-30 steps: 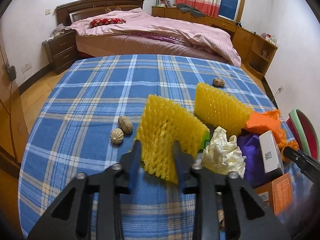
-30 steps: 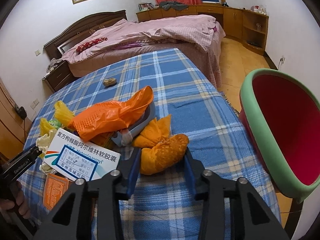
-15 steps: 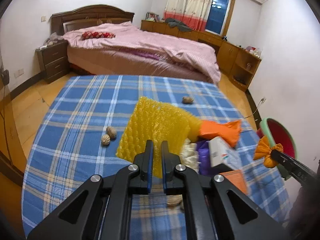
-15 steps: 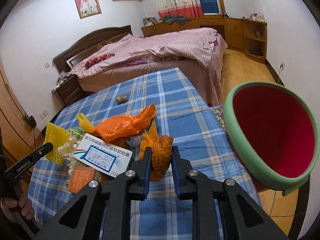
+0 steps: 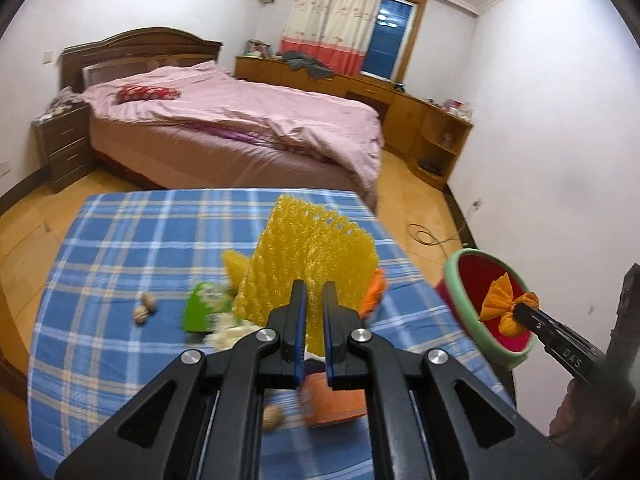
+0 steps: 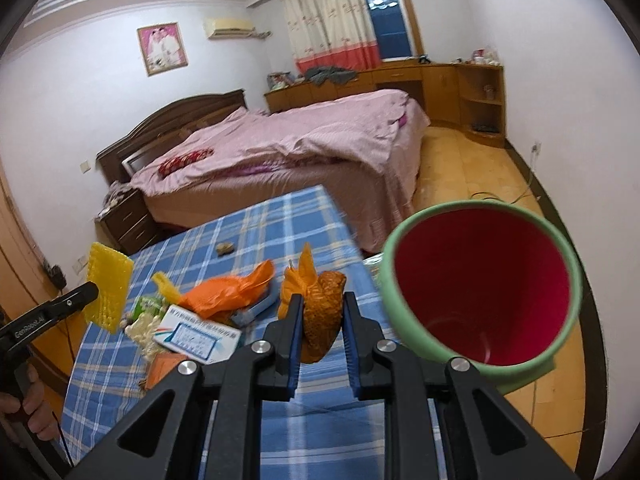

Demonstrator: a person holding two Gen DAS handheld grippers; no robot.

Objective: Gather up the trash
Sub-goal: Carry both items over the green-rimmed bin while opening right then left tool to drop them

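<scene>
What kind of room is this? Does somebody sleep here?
It looks like a bedroom at home. There is a big bed with a pink cover, a small bedside cabinet next to it, and a curtained window. The trash lies on a table with a blue checked cloth.

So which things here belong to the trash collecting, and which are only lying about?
Job: left tongs holding yellow foam net sleeve; right tongs holding knotted orange mesh bag; red bin with green rim.

Lying about: pink bed, wooden nightstand, framed wall photo.
</scene>
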